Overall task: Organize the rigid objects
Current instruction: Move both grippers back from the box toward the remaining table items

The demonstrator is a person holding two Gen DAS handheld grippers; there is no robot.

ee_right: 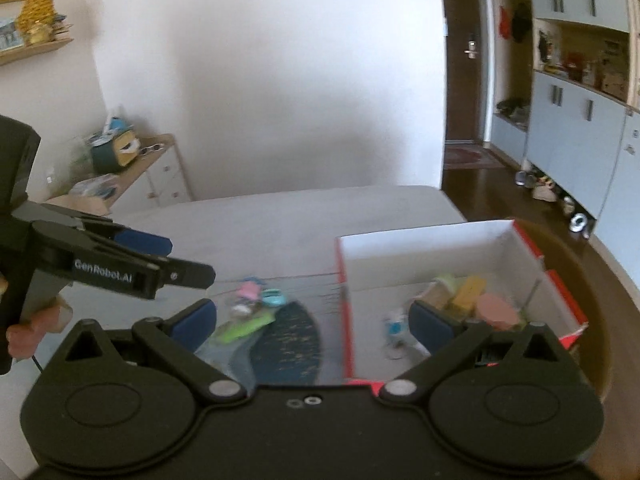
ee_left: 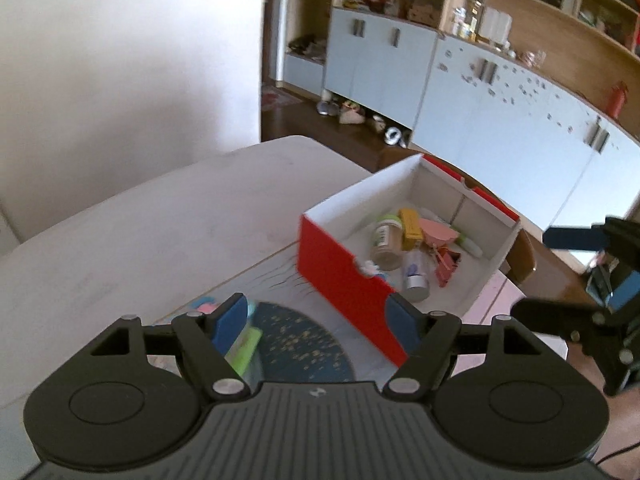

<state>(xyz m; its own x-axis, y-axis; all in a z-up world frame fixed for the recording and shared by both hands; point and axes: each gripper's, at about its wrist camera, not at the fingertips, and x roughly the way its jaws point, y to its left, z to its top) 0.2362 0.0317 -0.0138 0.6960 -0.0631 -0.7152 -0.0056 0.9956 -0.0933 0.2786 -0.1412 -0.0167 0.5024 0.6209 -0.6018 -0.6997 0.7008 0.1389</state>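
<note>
Both black two-finger grippers with blue pads hang above the pale table (ee_left: 132,216), neither one carrying anything. The left gripper (ee_left: 316,320) has its jaws spread fairly wide with nothing between the pads, only the table mat showing through the gap. The right gripper (ee_right: 312,316) stands with its jaws as far apart as they go, likewise bare, straddling the near wall of the box in its own view. The red cardboard box with white inside walls (ee_left: 340,268) sits on the table toward its right end, open at the top, and holds a loose heap of small rigid things: a tan jar with a green lid (ee_left: 386,240), a yellow rectangular packet (ee_left: 411,227), a flat pink piece (ee_left: 438,232), a pink binder clip (ee_left: 448,266) and a small clear bottle with a silver cap (ee_left: 416,276). Left of the box, on a clear mat with a dark blue gold-flecked patch (ee_right: 292,340), a few things lie outside it: a green flat item (ee_right: 244,328), a teal piece (ee_right: 274,299) and a pink piece (ee_right: 248,290), blurred. A person's fingers (ee_right: 24,334) grip the left gripper's handle at the edge of the right wrist view.
</note>
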